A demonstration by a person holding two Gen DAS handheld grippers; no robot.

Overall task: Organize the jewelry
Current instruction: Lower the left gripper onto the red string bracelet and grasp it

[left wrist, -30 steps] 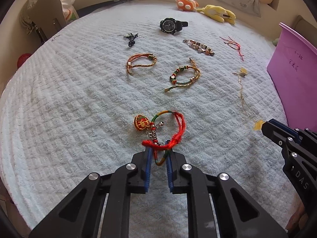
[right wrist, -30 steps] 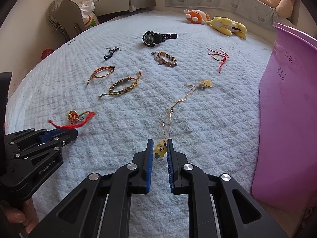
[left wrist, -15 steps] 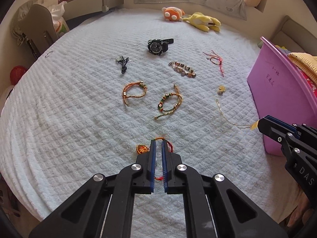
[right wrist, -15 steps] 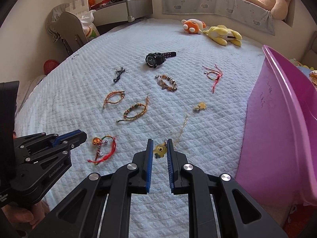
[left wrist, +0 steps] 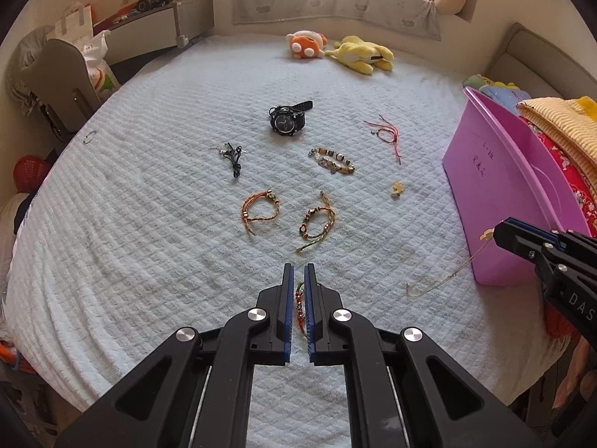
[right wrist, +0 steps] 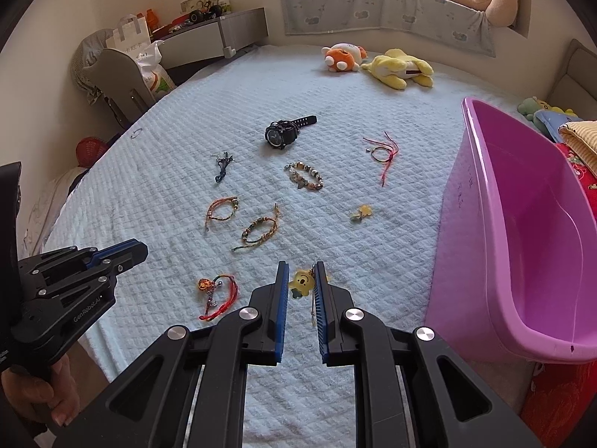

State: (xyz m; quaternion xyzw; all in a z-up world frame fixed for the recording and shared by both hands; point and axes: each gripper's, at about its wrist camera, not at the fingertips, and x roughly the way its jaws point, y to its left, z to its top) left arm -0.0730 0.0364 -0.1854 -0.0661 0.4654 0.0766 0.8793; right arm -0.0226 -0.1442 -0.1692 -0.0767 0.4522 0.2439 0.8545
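Now higher, right fingers [right wrist: 282, 298] pinch the necklace [right wrist: 302, 283]; left fingers [left wrist: 286, 298], nearly shut, left the bracelet [right wrist: 218, 295] behind.

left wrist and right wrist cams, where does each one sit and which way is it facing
Left wrist: on the left gripper, looking forward along its fingers across the bed toward the window; the right gripper enters at right, a gold necklace hanging from it.
Right wrist: on the right gripper, same heading, closer to the pink tub; the left gripper and left hand show at lower left.
Shared: black watch, red bracelet, yellow plush.
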